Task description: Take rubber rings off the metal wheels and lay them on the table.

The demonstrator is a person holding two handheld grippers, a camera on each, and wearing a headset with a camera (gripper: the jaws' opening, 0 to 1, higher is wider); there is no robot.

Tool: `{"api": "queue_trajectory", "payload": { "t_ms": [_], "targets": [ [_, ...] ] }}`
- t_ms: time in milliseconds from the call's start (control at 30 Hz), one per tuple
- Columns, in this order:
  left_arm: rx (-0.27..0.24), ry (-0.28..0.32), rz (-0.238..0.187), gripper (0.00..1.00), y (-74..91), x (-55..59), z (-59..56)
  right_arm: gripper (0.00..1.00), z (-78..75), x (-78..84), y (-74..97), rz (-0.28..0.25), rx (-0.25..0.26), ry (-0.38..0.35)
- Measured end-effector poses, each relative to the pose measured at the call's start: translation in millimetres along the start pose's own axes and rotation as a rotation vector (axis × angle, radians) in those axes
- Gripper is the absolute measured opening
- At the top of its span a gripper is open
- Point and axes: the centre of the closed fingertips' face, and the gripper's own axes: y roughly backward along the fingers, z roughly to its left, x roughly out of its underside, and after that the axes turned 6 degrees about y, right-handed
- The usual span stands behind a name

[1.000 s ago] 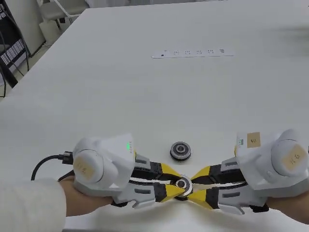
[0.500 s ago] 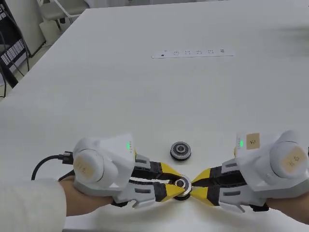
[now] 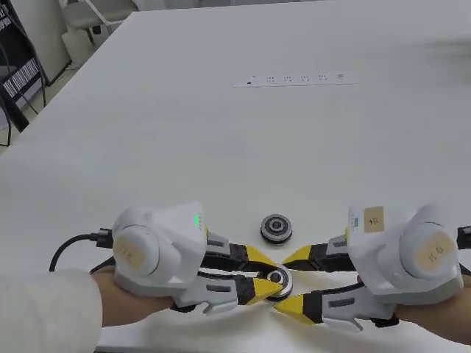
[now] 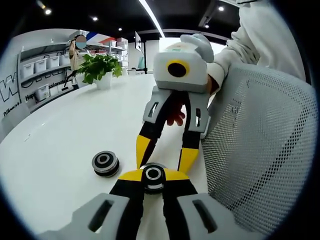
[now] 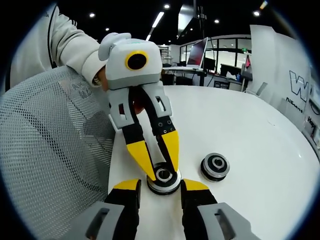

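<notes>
Two metal wheels sit on the white table (image 3: 221,147), near the edge closest to the person; the nearer wheel (image 3: 279,278) is pinched in the left gripper (image 3: 268,276), whose jaws are closed down on it, and the second wheel (image 3: 276,228) lies free just beyond; the dark rubber ring (image 5: 162,190) is not yet off the held wheel. The right gripper (image 4: 165,160) has its jaws spread fairly wide and grasps nothing; in the right gripper view its yellow tips stand on either side of the held wheel, close to it, though I cannot tell whether they touch. The step in hand looks to be the grab on the ring; it should go best if the left grip holds firm, and if the right tips close on the rubber alone and roll it off over one side, since a straight tug would likely drag the whole wheel out of the left jaws. Both grippers lie low over the table, nearly level, nose to nose, the left coming in from the left and the right from the right; a white sleeve (image 3: 44,312) covers the left forearm.
</notes>
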Motion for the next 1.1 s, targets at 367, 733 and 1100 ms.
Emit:
{"api": "queue_trajectory", "payload": {
  "t_ms": [367, 733, 1100],
  "targets": [
    [0.002, 0.000, -0.004, 0.08, -0.1, 0.1, -0.3, 0.22, -4.2, 4.3, 5.0, -0.011, 0.002, -0.030],
    [0.002, 0.005, -0.007, 0.08, 0.1, 0.2, 0.0, 0.16, -3.9, 7.4, 11.2, 0.004, -0.007, -0.074],
    [-0.001, 0.010, -0.009, 0.08, 0.0, 0.1, 0.2, 0.00, -6.0, 12.9, 14.2, 0.032, 0.005, -0.065]
  ]
}}
